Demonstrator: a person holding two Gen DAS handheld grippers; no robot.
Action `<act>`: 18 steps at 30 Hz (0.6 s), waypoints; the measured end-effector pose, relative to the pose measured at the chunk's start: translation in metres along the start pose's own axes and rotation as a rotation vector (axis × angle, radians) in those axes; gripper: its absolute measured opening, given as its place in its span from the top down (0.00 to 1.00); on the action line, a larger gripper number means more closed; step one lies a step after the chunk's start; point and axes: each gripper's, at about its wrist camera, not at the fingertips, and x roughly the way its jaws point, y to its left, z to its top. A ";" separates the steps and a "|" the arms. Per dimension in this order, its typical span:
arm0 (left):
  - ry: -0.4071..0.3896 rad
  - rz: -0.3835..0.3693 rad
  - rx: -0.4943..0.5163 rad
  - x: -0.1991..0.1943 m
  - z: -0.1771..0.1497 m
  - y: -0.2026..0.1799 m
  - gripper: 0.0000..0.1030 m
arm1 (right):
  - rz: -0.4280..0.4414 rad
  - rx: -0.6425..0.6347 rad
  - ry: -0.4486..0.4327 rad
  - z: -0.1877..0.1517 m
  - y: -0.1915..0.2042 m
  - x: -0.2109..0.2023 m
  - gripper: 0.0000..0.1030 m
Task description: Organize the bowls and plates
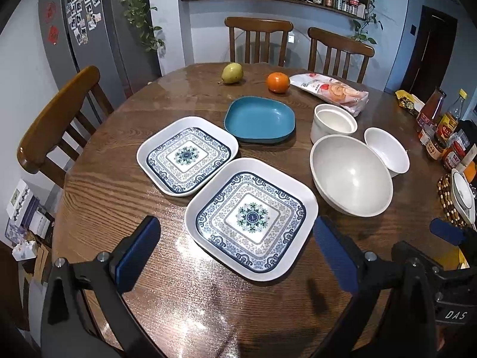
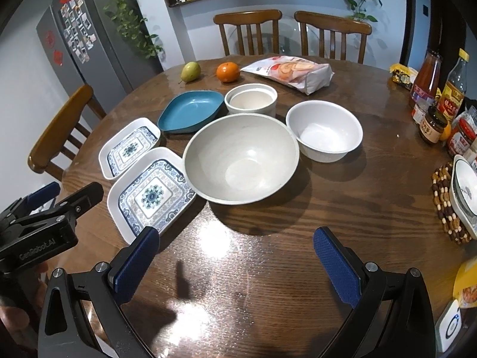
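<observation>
Two square blue-patterned plates lie side by side on the round wooden table: the near plate (image 1: 252, 219) (image 2: 150, 192) and the far plate (image 1: 187, 155) (image 2: 128, 146). A blue dish (image 1: 260, 119) (image 2: 190, 111) lies behind them. To the right stand a large grey bowl (image 1: 351, 176) (image 2: 241, 158), a white bowl (image 1: 386, 150) (image 2: 324, 131) and a white round pot (image 1: 333, 122) (image 2: 251, 100). My left gripper (image 1: 237, 244) is open and empty, just short of the near plate. My right gripper (image 2: 237, 249) is open and empty, in front of the large bowl.
A pear (image 1: 232, 73), an orange (image 1: 278, 82) and a snack bag (image 1: 331, 89) lie at the table's far side. Sauce bottles and jars (image 2: 438, 98) crowd the right edge, with a dish on a beaded trivet (image 2: 447, 197). Wooden chairs (image 1: 258, 40) surround the table.
</observation>
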 end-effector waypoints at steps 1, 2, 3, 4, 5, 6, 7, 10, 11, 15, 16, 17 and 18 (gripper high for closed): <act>0.009 -0.008 -0.001 0.003 0.000 0.002 0.01 | 0.002 0.002 0.004 0.000 0.001 0.001 0.00; 0.016 -0.014 -0.002 0.005 -0.001 0.004 0.01 | 0.004 0.004 0.008 -0.001 0.001 0.003 0.00; 0.021 -0.017 -0.001 0.007 -0.001 0.005 0.01 | 0.006 0.004 0.013 -0.001 0.003 0.005 0.00; 0.026 -0.019 0.001 0.009 -0.001 0.007 0.01 | 0.007 0.004 0.018 -0.002 0.004 0.007 0.00; 0.032 -0.020 0.006 0.013 -0.001 0.010 0.01 | 0.009 0.004 0.027 -0.003 0.006 0.010 0.00; 0.036 -0.018 0.009 0.015 -0.001 0.012 0.01 | 0.012 0.004 0.034 -0.003 0.008 0.012 0.00; 0.040 -0.017 0.010 0.017 -0.002 0.014 0.01 | 0.015 0.003 0.042 -0.004 0.010 0.015 0.00; 0.063 -0.050 -0.007 0.027 0.000 0.027 0.01 | 0.022 0.005 0.065 -0.006 0.015 0.024 0.00; 0.069 -0.065 -0.016 0.029 0.000 0.031 0.02 | 0.026 0.007 0.071 -0.006 0.016 0.026 0.00; 0.083 -0.120 -0.042 0.039 -0.003 0.057 0.05 | 0.050 0.015 0.096 -0.009 0.025 0.037 0.00; 0.092 -0.130 -0.041 0.042 -0.005 0.064 0.06 | 0.056 0.017 0.101 -0.010 0.026 0.040 0.00; 0.100 -0.142 -0.041 0.044 -0.006 0.068 0.08 | 0.063 0.020 0.110 -0.011 0.028 0.044 0.00; 0.106 -0.164 -0.045 0.048 -0.008 0.073 0.11 | 0.070 0.026 0.121 -0.012 0.029 0.048 0.00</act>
